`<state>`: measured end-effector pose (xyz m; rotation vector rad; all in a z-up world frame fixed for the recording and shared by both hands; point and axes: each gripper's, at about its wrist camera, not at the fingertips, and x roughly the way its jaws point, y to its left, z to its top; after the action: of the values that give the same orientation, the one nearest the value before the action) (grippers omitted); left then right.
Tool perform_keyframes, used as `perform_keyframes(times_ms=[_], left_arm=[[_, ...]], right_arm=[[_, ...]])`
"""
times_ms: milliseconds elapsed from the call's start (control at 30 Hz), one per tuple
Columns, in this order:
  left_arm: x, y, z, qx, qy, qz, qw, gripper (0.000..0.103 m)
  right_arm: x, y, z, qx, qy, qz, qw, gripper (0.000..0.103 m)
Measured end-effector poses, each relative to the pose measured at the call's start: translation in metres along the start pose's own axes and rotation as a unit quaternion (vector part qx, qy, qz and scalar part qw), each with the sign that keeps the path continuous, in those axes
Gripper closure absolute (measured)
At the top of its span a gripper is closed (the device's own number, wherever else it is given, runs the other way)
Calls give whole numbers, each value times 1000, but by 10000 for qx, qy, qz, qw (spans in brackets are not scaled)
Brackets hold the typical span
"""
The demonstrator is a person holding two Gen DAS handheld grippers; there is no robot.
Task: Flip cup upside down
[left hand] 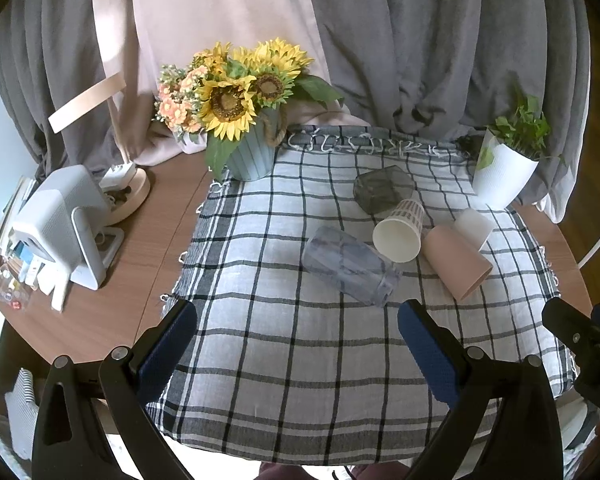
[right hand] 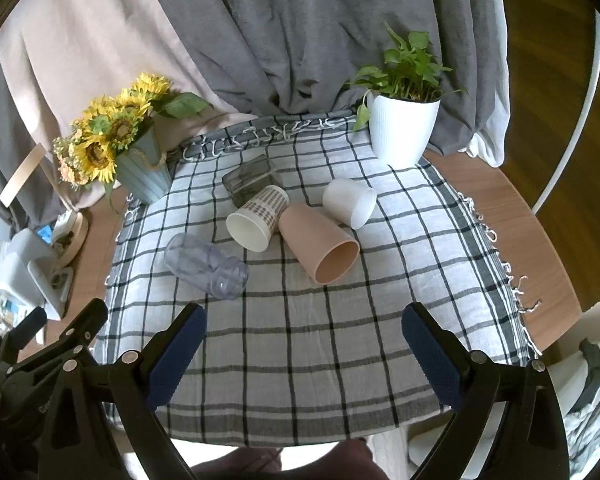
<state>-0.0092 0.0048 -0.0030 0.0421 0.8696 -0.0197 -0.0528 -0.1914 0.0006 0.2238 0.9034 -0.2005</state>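
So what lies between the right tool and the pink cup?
Only bare checked cloth separates the right tool from the pink cup, per the right wrist view.

wooden table (left hand: 112,280) under checked cloth (left hand: 300,360), cups (right hand: 320,244) on it.

Right gripper (left hand: 588,340) only partly in the left wrist view, cut by the right edge, so its jaw spread can't be read there; left gripper (right hand: 40,336) likewise clipped at the left edge of the right wrist view. White cup (left hand: 474,226) mostly hidden behind the pink cup (left hand: 456,266) in the left view, and the dark glass cup (right hand: 252,182) is partly covered by the patterned paper cup (right hand: 258,218) in the right view. Small items by the white device (left hand: 60,224) at the far left are too small & blurred to ID, and the fisheye rim cuts the table (right hand: 540,248) off.
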Motion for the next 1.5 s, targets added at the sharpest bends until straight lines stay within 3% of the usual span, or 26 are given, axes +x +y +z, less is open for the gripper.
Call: perform_keyframes(times_ms=[1500], left_arm=[[8,2,0,-58,13,65,10000,0]], right_arm=[[5,3,3,-44,29,53,10000,4]])
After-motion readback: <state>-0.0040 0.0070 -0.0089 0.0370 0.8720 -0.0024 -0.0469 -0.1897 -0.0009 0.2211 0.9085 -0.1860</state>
